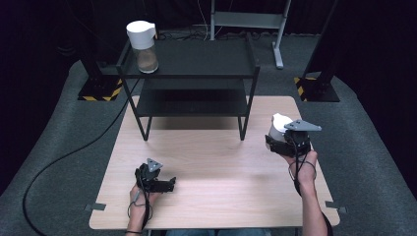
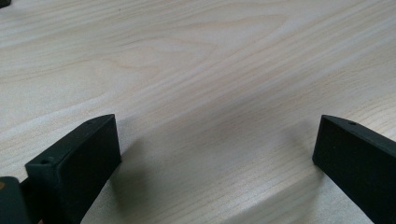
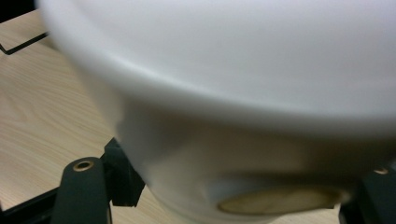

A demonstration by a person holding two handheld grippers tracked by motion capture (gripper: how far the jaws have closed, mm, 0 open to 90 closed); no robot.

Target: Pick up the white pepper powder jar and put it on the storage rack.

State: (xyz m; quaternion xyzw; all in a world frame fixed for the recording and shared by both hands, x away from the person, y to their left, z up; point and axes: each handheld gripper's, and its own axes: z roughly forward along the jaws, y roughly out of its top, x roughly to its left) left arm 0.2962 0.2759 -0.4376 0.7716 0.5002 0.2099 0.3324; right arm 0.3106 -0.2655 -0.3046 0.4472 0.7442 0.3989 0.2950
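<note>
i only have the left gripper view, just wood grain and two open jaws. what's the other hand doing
Observer: The right claw is shut on a white container, held off the table near its right edge.
Operator: anything else like it around
Observer: Yes, a white-lidded jar with brownish contents stands on the top left of a black shelf rack.
Operator: where's my left claw then
Observer: The left claw sits low over the table's near left part, open, holding nothing.

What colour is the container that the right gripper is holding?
White. The container shows best in the high view, clamped in the right gripper.
</note>
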